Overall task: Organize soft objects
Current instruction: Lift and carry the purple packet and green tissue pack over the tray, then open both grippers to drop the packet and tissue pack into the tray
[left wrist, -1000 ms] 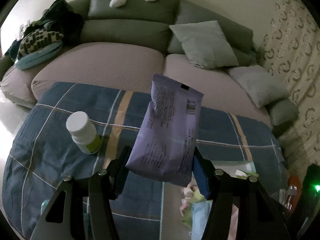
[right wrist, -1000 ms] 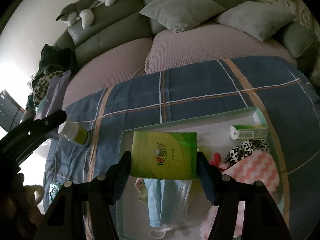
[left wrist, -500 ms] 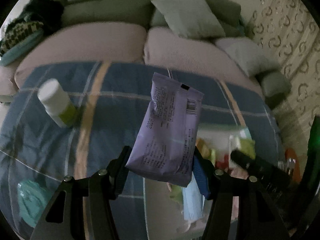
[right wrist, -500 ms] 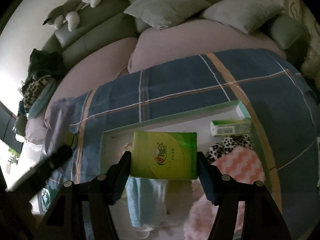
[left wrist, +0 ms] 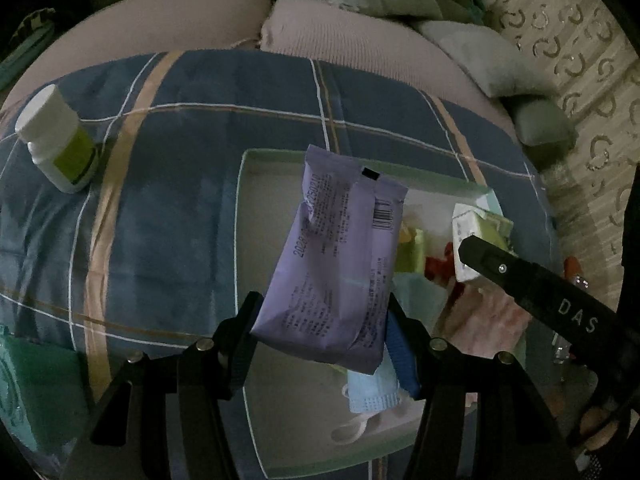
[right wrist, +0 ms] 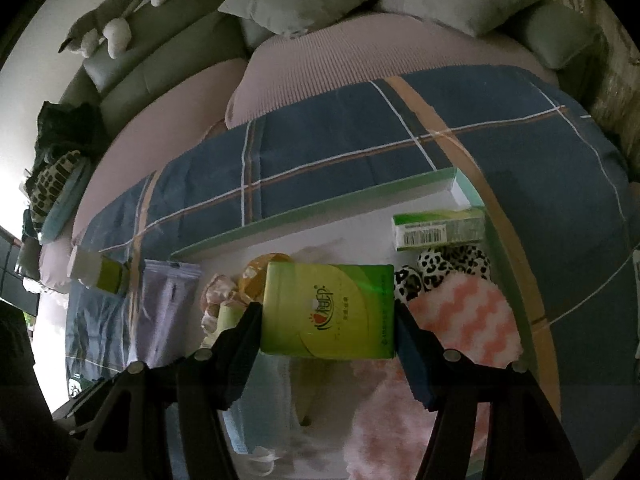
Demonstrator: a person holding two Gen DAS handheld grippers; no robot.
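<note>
The left gripper point(left wrist: 320, 332) clamps the lower end of a light, crinkly purple pack point(left wrist: 336, 256) over the tray point(left wrist: 244, 248), while the right gripper point(right wrist: 328, 316) pinches a squashy green tissue pack point(right wrist: 328, 312) across its width above that tray, both likely slippery film.

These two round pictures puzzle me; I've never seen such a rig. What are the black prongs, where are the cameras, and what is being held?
No robot here: a person holds a two-finger gripper in each hand, with a wide-angle camera on each looking along its fingers.

In the left-hand view, the left gripper clamps a purple packet. In the right-hand view, the right gripper clamps a green tissue pack.

Both hang over a shallow tray on a plaid cloth, holding a face mask, a pink fluffy cloth and a small carton. A white bottle stands outside it.
</note>
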